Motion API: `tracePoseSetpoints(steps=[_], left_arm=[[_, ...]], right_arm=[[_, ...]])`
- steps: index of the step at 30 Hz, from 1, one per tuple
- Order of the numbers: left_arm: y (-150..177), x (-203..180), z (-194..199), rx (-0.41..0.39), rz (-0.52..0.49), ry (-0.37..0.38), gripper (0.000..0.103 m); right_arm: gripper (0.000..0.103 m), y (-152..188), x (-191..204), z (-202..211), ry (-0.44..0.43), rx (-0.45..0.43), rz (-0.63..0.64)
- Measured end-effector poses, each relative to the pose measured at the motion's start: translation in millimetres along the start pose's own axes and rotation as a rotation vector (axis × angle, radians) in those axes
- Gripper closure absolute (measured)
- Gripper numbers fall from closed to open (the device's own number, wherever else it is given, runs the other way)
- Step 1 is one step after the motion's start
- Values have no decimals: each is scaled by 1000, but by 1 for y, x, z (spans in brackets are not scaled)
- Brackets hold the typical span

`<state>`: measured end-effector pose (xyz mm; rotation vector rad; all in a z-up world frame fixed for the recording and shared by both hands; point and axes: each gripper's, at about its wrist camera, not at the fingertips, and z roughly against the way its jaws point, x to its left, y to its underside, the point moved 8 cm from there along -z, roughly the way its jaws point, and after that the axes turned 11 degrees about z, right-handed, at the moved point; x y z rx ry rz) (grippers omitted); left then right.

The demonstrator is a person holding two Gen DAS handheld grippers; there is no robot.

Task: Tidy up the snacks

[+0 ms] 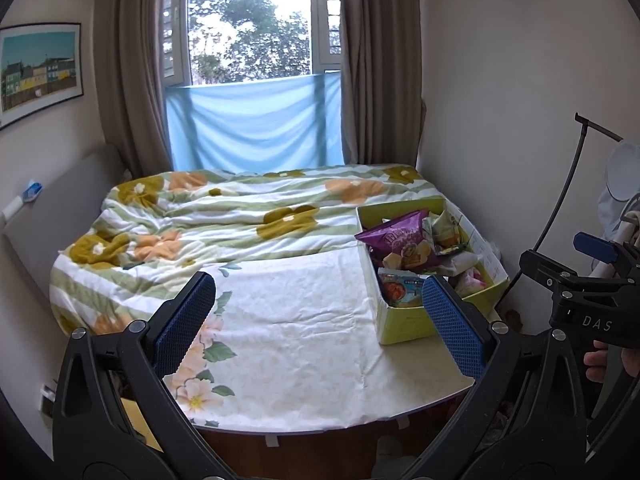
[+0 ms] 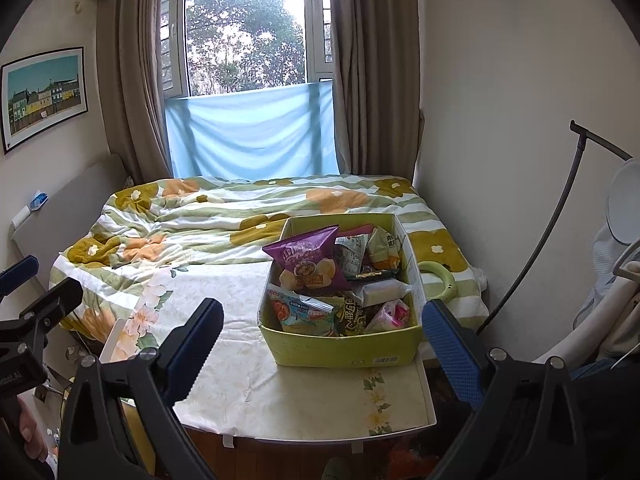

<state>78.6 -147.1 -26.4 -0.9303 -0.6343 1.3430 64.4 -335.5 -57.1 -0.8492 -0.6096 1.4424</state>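
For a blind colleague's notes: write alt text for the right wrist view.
A yellow-green box full of snack packets, a purple chip bag on top, sits on a cloth-covered table before a floral-quilted bed. The open right gripper frames it, empty.

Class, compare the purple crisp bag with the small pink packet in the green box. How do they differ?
The purple crisp bag is large and puffed; the small pink packet is far smaller. The purple bag stands propped toward the far left of the green cardboard box; the pink packet lies low in the near right corner. Both sit inside the box, untouched by either tool.
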Motion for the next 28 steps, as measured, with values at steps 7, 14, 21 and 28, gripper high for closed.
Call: tracePoseSetpoints(steps=[7,14,21,28], left_arm=[[1,0,-3,16,11,12,0],[-4,1,2,-26,34,-8,0],[-5,3,-4,-25,27,-59,0],[0,-4,-13,-4,21,-36,0]], right_arm=[[4,1,-1,-2,4,3,4],[4,1,-2,-4,2,5,5],[4,2,-4,-5,-2,8,3],[4,3,-6,-9,0,23,0]])
